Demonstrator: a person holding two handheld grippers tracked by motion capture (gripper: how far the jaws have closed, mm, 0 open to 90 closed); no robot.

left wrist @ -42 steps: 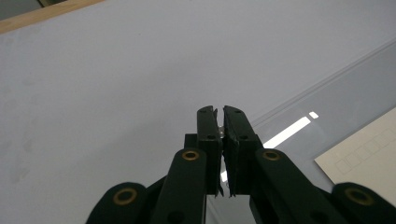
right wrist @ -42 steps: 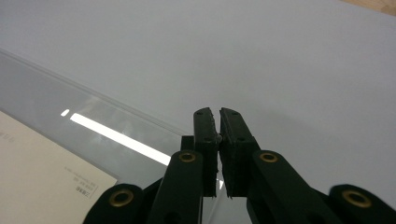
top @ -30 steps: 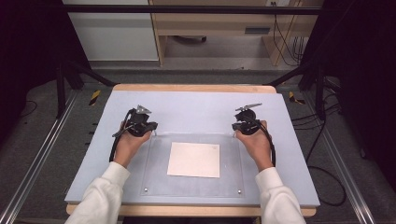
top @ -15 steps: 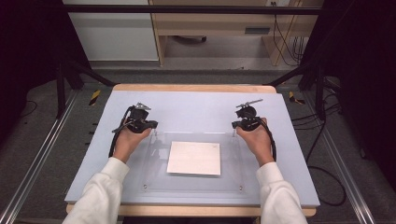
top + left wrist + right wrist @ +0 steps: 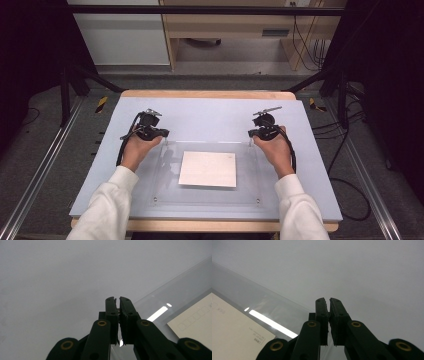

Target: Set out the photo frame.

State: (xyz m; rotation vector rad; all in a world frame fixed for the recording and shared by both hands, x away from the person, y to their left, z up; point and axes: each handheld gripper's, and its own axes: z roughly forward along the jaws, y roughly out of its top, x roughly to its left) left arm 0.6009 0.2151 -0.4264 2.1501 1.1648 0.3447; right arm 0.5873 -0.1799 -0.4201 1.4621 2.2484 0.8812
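Both forearms in from 6 o'clock in white sleeves, spread wide, wrists low and resting on the pale surface (image 5: 210,112). Left claw (image 5: 159,134) held at about 10 o'clock from the paper sheet (image 5: 208,169), tips aimed toward 3 o'clock, right at the far-left corner of the clear plastic plate (image 5: 250,172). Right claw (image 5: 254,133) mirrored at about 2 o'clock, tips aimed toward 9 o'clock at the far-right corner. Both sets of jaws pressed together, nothing clamped between them, same in the left claw (image 5: 117,300) and right claw (image 5: 326,301) close-ups. Paper lying flat in the middle of the plate, dead centre between the hands, near the 6 o'clock edge.
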